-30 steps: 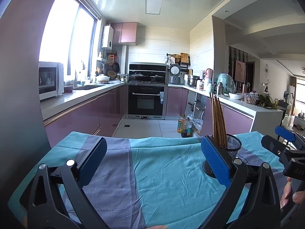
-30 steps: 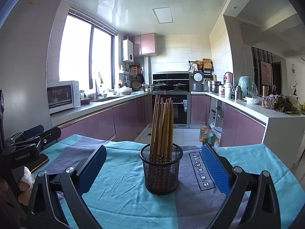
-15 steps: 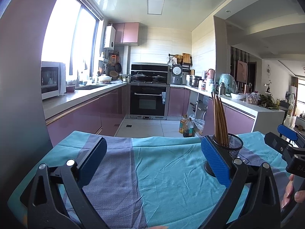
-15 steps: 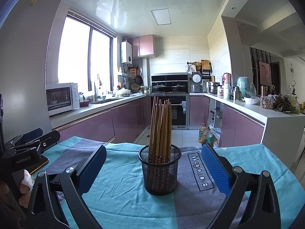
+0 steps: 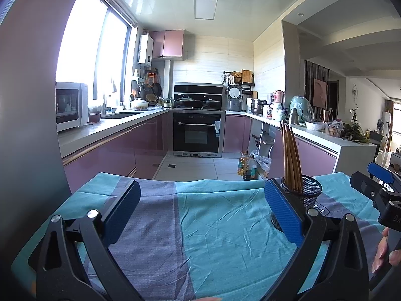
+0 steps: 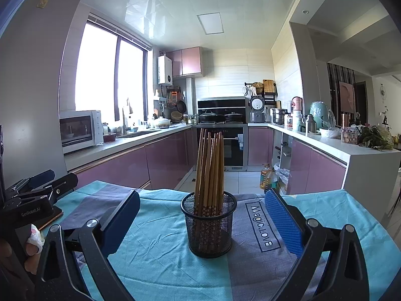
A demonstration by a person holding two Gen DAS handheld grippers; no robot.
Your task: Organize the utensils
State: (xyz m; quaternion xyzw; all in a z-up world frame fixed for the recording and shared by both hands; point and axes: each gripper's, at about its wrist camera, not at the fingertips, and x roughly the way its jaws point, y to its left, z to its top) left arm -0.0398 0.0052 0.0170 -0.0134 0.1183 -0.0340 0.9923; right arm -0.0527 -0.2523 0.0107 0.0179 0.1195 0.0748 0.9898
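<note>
- The chopsticks (image 6: 209, 170) stand bundled upright in the black mesh holder (image 6: 209, 225), which sits on the blue and purple cloth (image 6: 160, 258) toward the middle of the table, nearer its far edge than its near one.
- The right tongs (image 6: 200, 222) are spread wide and grip nothing; the holder sits between and just ahead of the two blue pads (image 6: 282, 222), apart from both.
- The left tongs (image 5: 200, 210) are also wide open and empty, over bare cloth toward the table's left side, with the holder just beyond their right pad.
- Judgement: the holder looks light and top-heavy with the tall sticks, so a sideways nudge from either pad could tip it and scatter them toward the far edge.
- The cloth is loose and wrinkled; dragging the tongs across it could pull the holder along or topple it.
- Closing on the thin mesh wall may deform it or let it slip.
- The two tools are close together near the holder, so they could collide.
</note>
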